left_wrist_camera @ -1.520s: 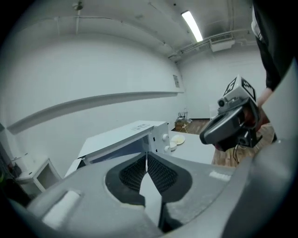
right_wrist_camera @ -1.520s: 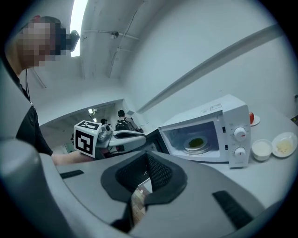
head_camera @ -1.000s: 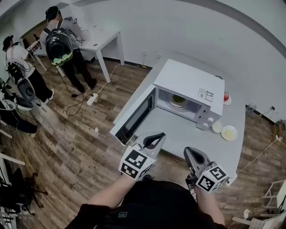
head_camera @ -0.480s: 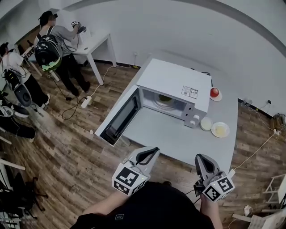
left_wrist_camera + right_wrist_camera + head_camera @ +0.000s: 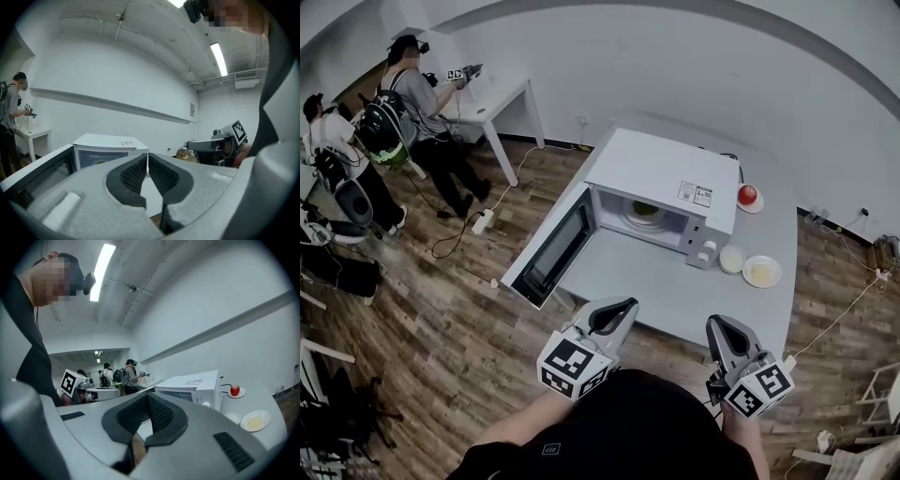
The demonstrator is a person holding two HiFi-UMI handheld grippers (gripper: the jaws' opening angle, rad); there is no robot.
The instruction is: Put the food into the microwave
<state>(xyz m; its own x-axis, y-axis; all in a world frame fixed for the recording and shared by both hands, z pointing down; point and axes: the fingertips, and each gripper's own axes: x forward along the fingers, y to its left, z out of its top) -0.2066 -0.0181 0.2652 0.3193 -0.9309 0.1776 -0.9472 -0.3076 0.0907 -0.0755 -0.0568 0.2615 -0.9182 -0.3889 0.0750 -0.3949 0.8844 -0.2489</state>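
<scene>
1. My left gripper [image 5: 622,304] is squeezed shut with nothing in it. It is in front of the microwave [image 5: 661,173].
2. My right gripper [image 5: 716,324] is squeezed shut and empty too, also in front of the microwave.
3. The microwave door [image 5: 546,255] is wide open.
4. A plate of green food [image 5: 645,210] sits inside the microwave.
5. A red apple [image 5: 747,194] sits just right of the microwave.
</scene>
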